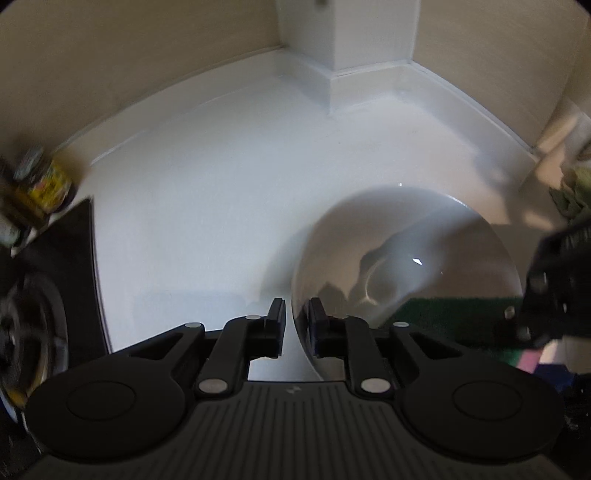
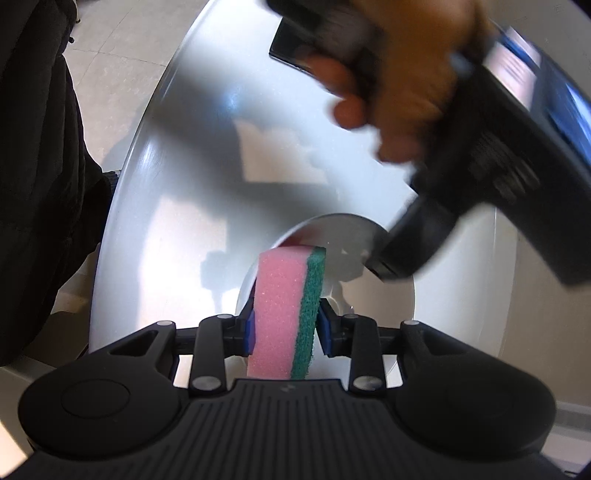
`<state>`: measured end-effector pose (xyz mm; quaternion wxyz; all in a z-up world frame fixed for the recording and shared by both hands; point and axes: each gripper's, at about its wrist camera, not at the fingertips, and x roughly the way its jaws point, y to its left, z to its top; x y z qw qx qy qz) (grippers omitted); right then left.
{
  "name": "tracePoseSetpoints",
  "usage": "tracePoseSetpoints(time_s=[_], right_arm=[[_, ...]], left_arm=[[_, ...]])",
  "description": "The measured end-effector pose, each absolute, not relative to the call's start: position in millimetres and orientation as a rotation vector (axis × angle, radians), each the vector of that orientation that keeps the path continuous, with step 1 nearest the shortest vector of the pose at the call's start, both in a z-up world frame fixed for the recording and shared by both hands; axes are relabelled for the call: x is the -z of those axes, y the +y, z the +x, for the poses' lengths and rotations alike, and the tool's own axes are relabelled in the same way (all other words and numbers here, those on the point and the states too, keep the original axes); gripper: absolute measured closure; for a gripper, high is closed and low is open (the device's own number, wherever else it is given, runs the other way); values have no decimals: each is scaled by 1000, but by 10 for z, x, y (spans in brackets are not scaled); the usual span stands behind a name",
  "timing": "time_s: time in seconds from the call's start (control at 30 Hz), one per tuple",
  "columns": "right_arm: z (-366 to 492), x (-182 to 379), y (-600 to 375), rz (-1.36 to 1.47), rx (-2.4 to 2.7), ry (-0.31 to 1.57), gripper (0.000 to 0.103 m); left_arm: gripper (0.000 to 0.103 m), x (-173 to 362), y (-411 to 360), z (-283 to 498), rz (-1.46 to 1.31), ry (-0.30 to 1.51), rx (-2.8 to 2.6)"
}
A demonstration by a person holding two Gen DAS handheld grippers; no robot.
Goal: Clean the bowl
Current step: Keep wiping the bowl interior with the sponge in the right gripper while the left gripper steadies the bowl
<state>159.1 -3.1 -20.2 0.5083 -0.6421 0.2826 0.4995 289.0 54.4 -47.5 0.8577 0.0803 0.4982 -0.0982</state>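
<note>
A white bowl (image 1: pixel 406 258) is held tilted above a white counter. My left gripper (image 1: pixel 297 325) is shut on the bowl's rim, one finger outside and one inside. My right gripper (image 2: pixel 284 325) is shut on a pink sponge (image 2: pixel 277 314) with a green scouring side, which stands upright between the pads. The sponge's top reaches the bowl (image 2: pixel 332 254) rim in the right wrist view. The sponge's green side (image 1: pixel 454 314) and the right gripper's body (image 1: pixel 554 288) also show at the bowl's near right in the left wrist view. The left gripper's body (image 2: pixel 498 147) and the hand on it blur across the right wrist view.
The white counter (image 1: pixel 221 184) meets a beige wall with a white corner post (image 1: pixel 347 33). A yellow-labelled jar (image 1: pixel 44 184) and a dark stove edge (image 1: pixel 74 277) are at the left. A green cloth (image 1: pixel 572 192) lies at the right. A round white tabletop (image 2: pixel 184 184) lies below.
</note>
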Motion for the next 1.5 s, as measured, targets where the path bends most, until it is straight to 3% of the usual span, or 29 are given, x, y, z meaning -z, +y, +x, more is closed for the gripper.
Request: tracePoseSetpoints(time_s=[0.7,1.07,1.33,1.5], right_arm=[[1378,376,-145,-1766,-1157,586,75],[1449,315,-101,-1596,-1167,640,76],[1348,454,-78,-1779,-1148,561,76],[1375,500,-97,-1781,-1096,563,76]], left_arm=[[86,482,569,3084,232,1030,332],[81,432,693,2749,70,1036,225],[89,453,609,2966,202,1028,262],[84,412,679,2891,120,1031,208]])
